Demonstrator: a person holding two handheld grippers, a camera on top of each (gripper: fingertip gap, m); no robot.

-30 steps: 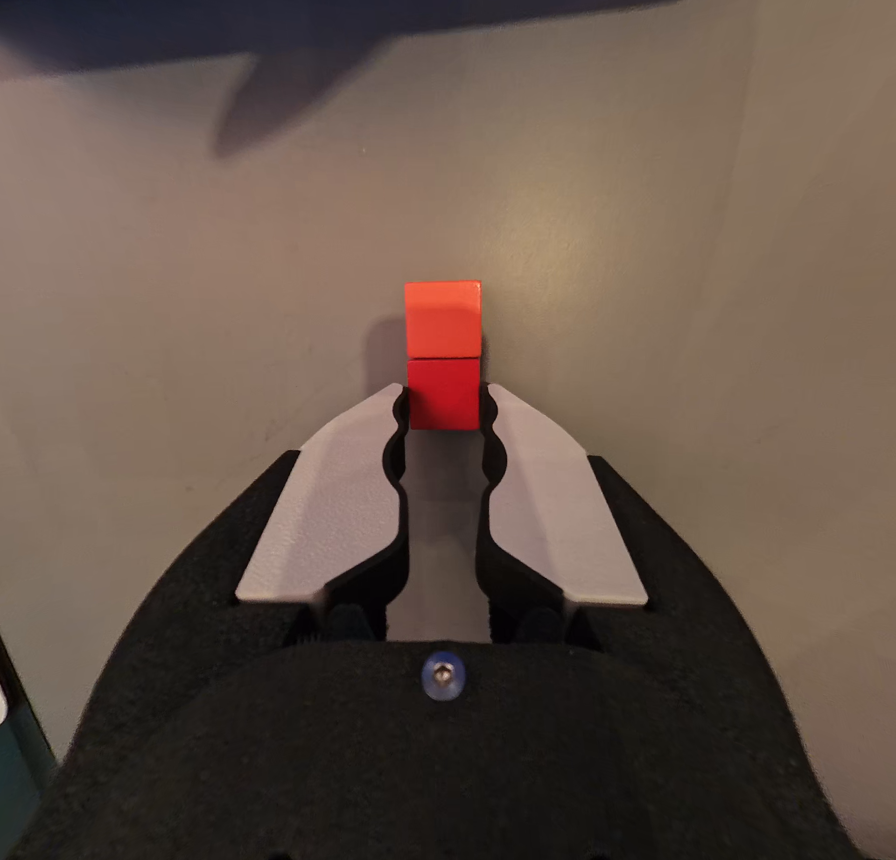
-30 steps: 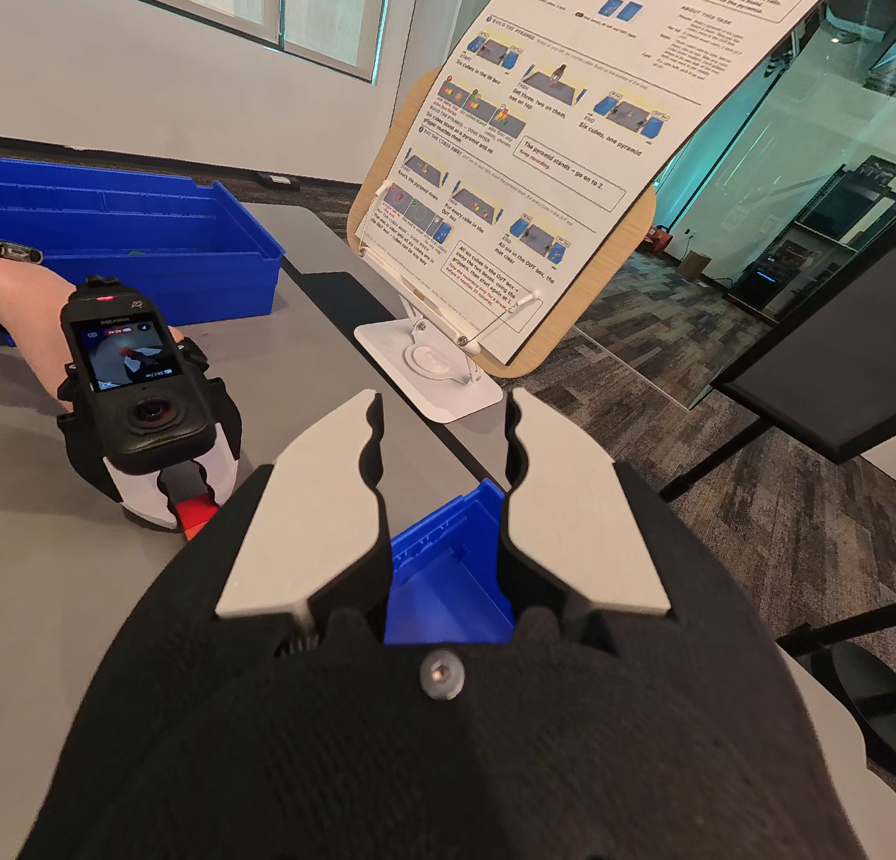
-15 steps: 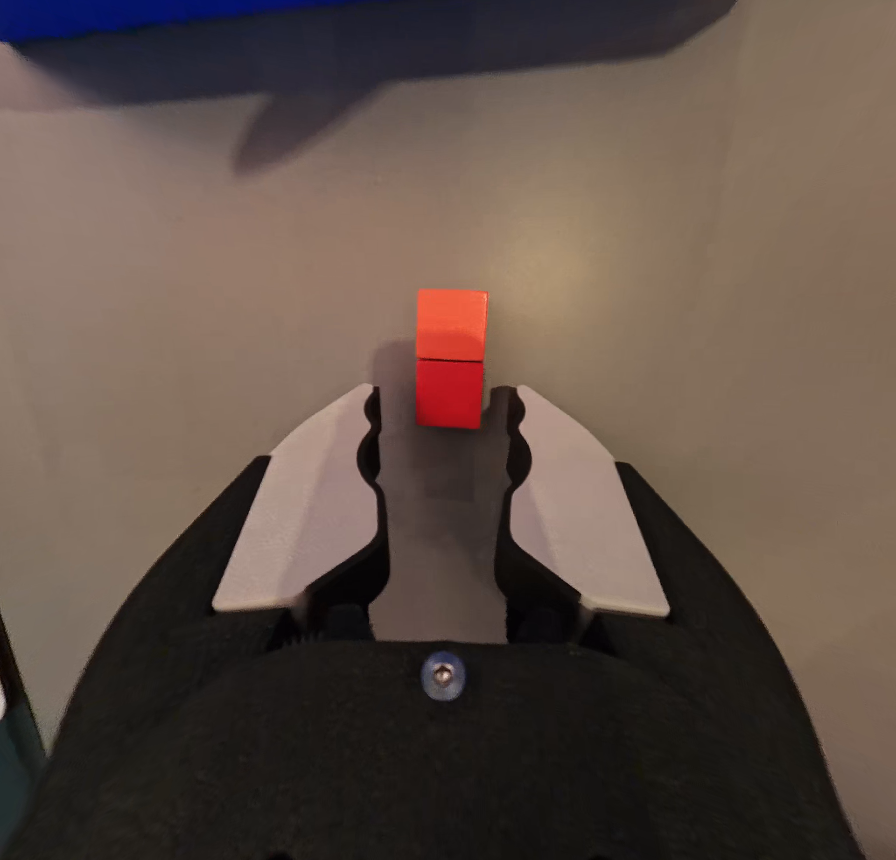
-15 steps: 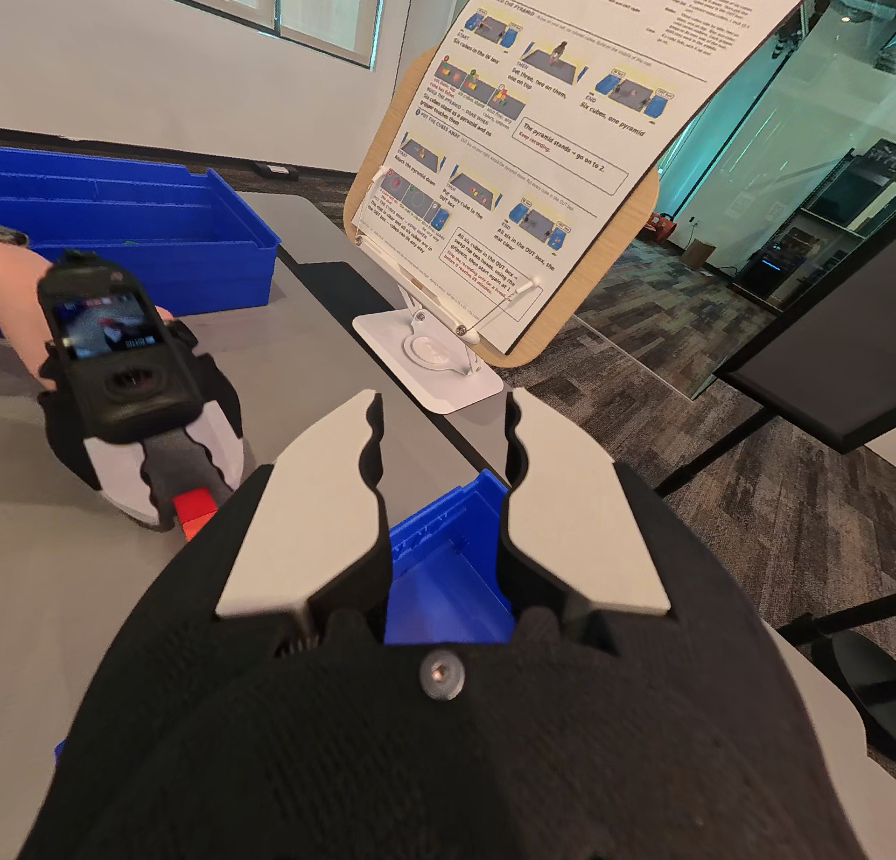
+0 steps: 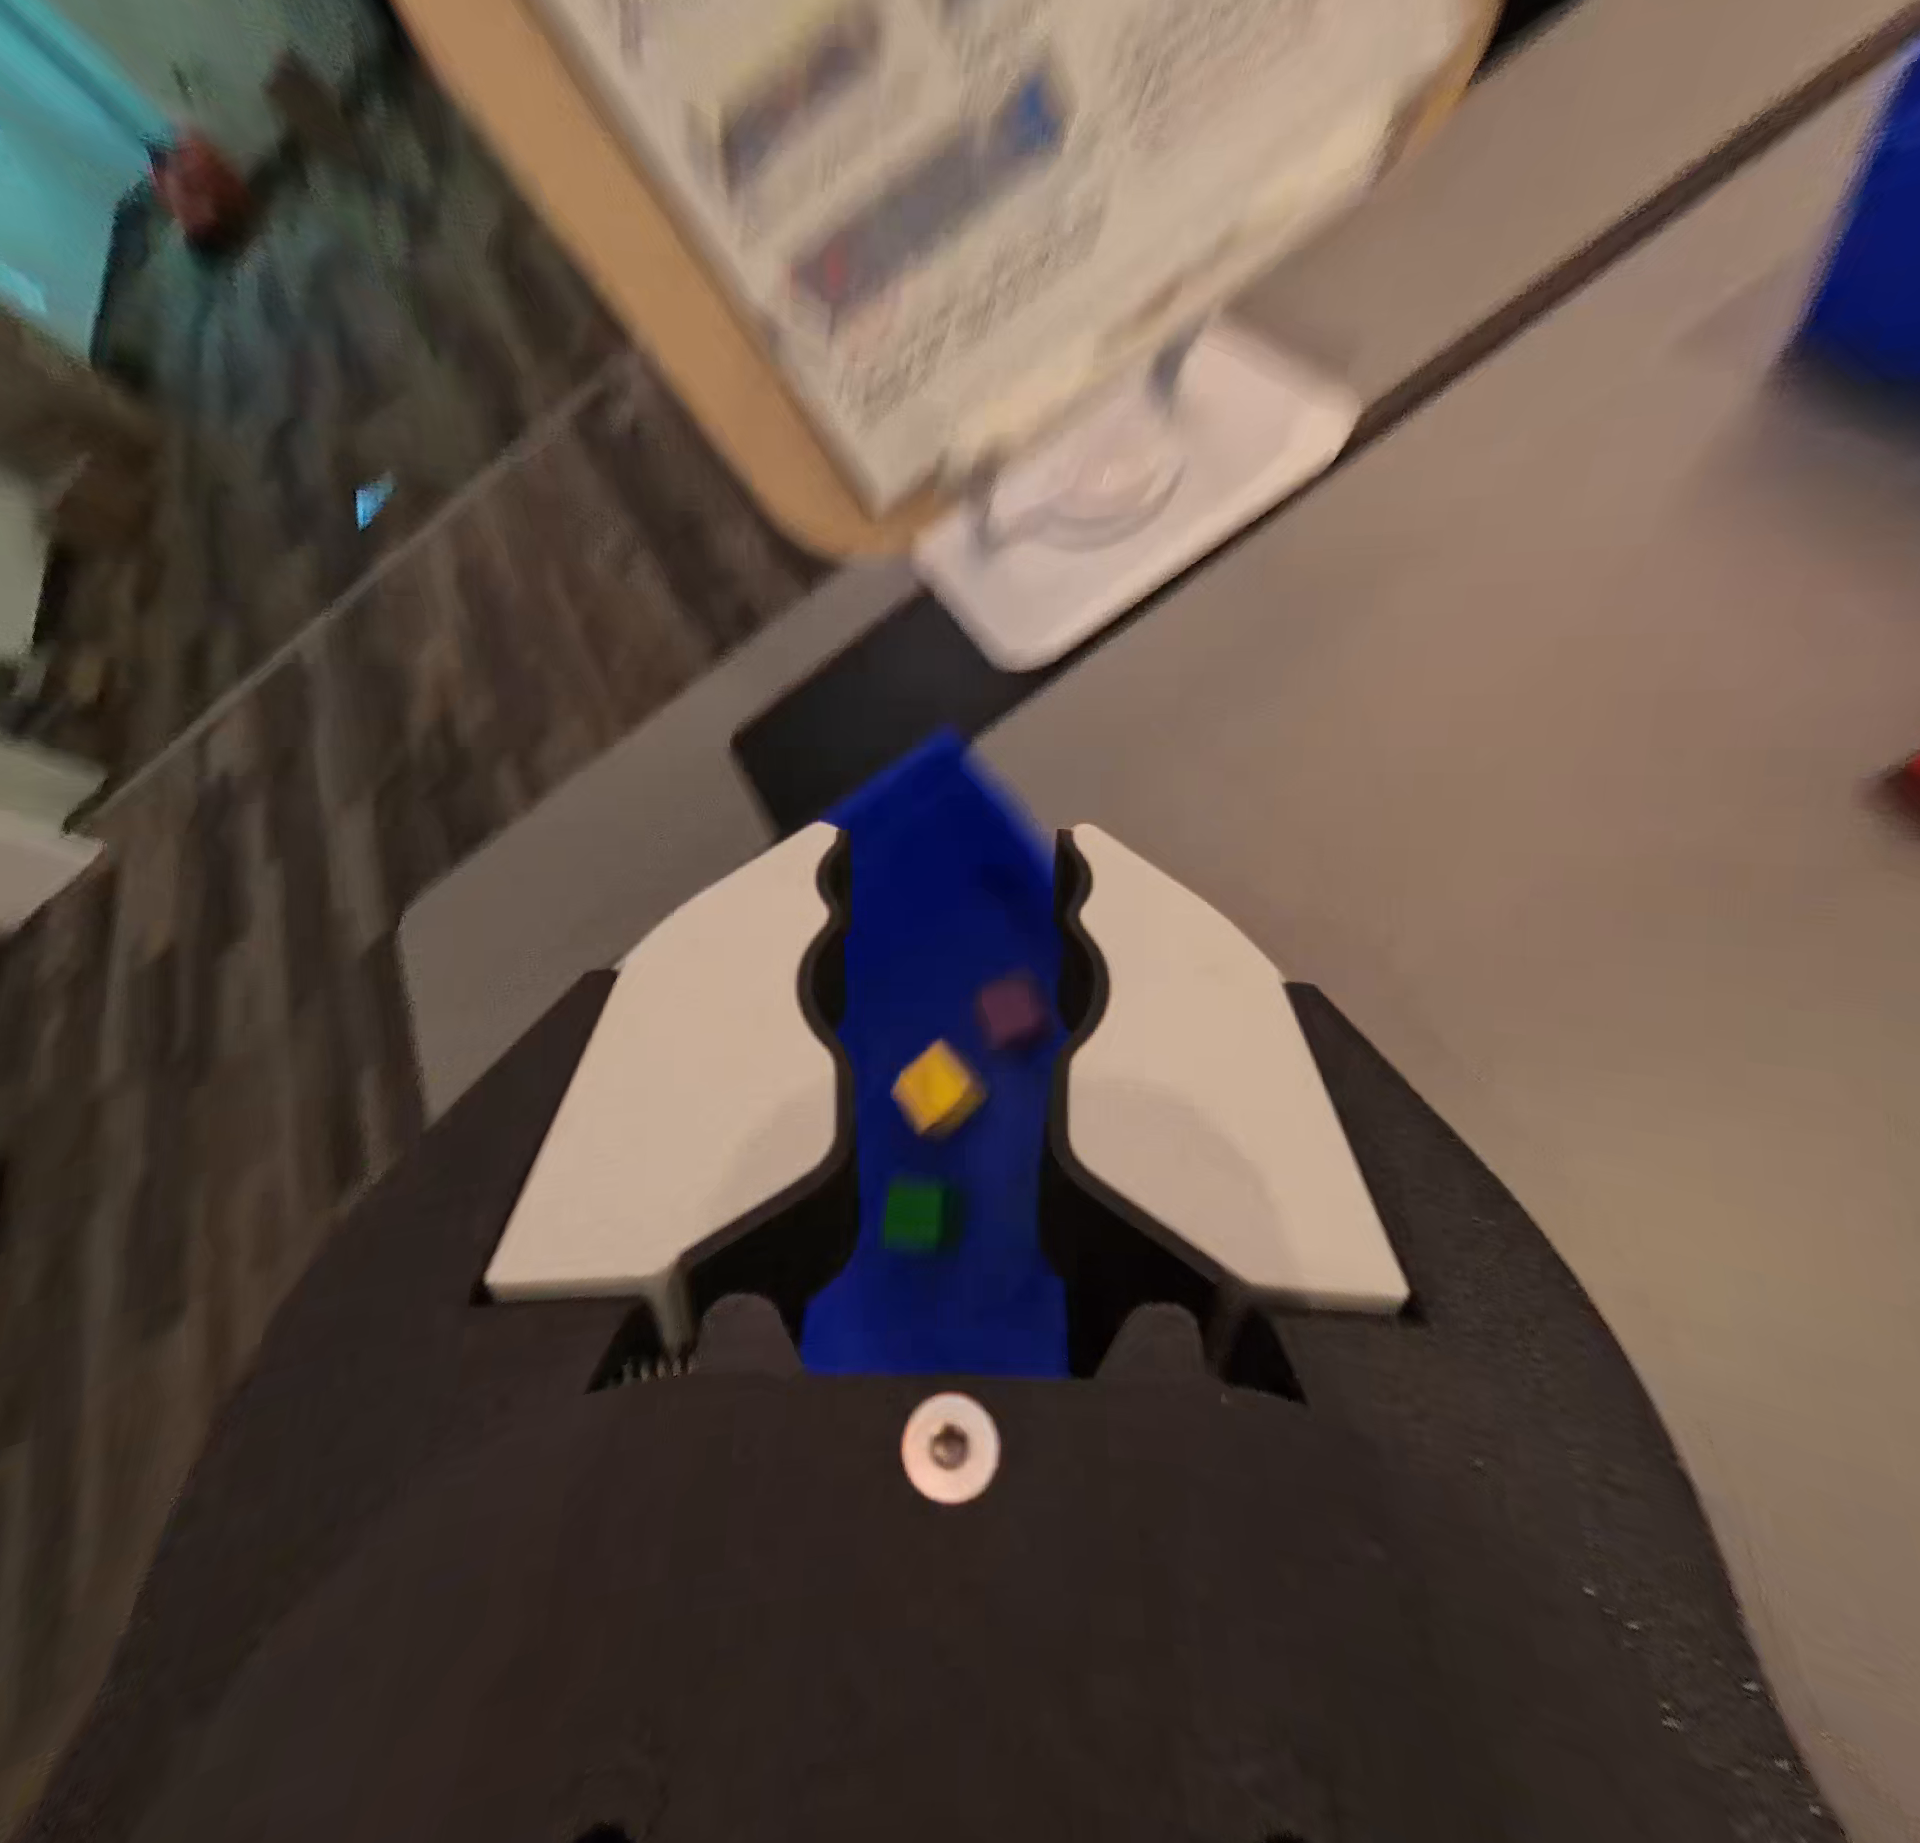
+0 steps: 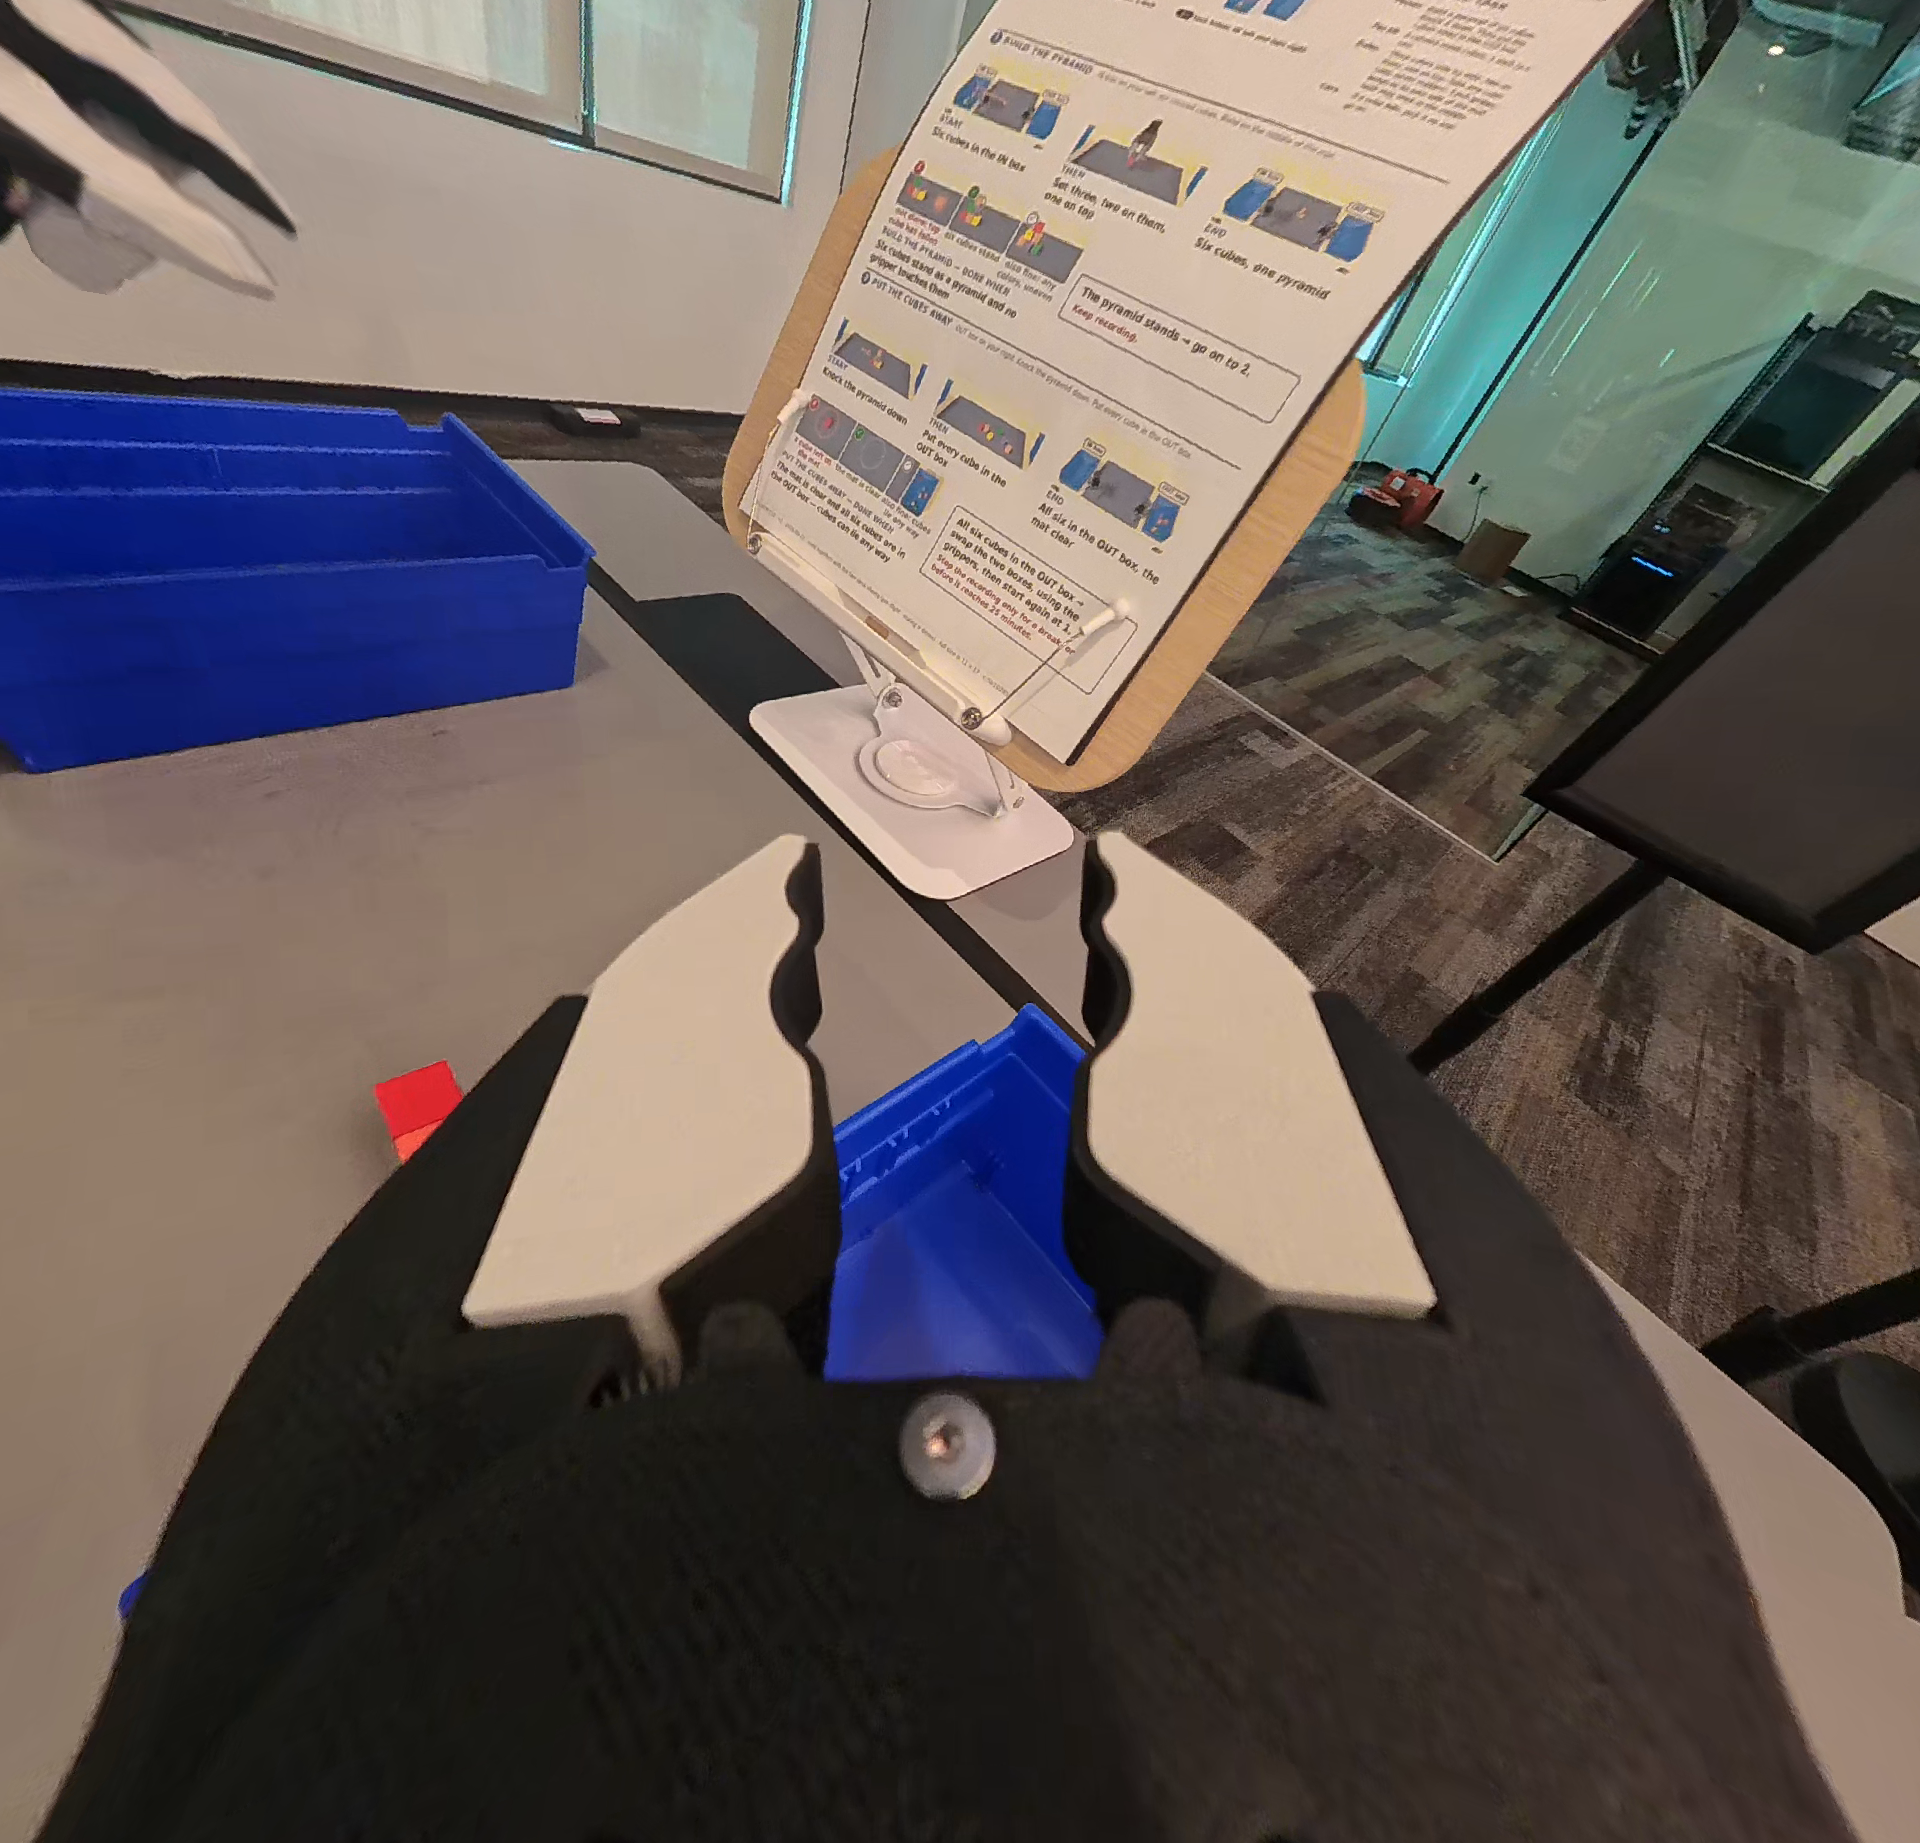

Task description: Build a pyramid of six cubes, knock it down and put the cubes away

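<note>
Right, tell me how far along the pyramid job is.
Early build, apparently. Done: red cube and orange cube sit together on the table. In hand: nothing; left gripper hangs open over the blue bin, right gripper open too. Left: green cube, yellow cube, purple cube wait in that bin; the sixth is out of sight.

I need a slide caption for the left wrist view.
Open hand-held gripper above a blue bin holding yellow, green and purple cubes.

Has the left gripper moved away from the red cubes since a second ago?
Yes. The left gripper has swung off the red cubes, which stay on the table, to above the small blue bin.
</note>
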